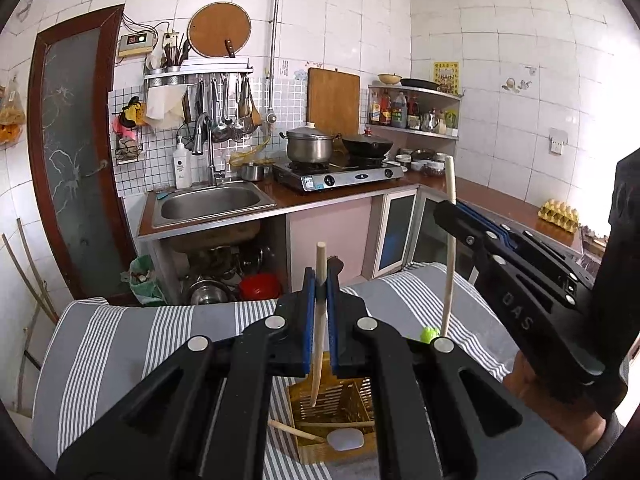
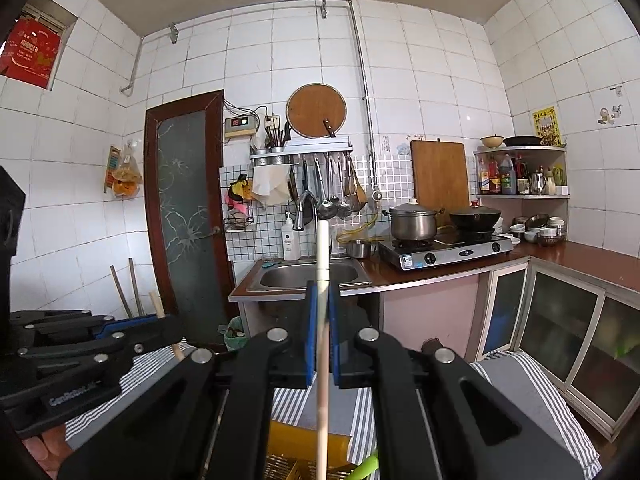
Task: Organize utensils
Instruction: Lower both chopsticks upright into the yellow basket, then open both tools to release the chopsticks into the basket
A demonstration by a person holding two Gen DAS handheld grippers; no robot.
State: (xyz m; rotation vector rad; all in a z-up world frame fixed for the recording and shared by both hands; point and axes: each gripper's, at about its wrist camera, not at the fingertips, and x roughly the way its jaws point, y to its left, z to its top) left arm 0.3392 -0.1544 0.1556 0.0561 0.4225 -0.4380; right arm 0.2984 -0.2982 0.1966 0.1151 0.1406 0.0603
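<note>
My left hand-held gripper clamps a chopstick upright, tip inside the yellow basket on the striped desk; my right hand-held gripper clamps another chopstick. I'd lower both straight, releasing only inside.

White glazed wall tiles cover the kitchen. A dark-framed frosted glass door stands left of the steel sink; a brown L-shaped countertop tops glass-fronted cabinets. Daylight brightens the walls.

A striped cloth covers the table, seemingly bearing a yellow basket.
</note>
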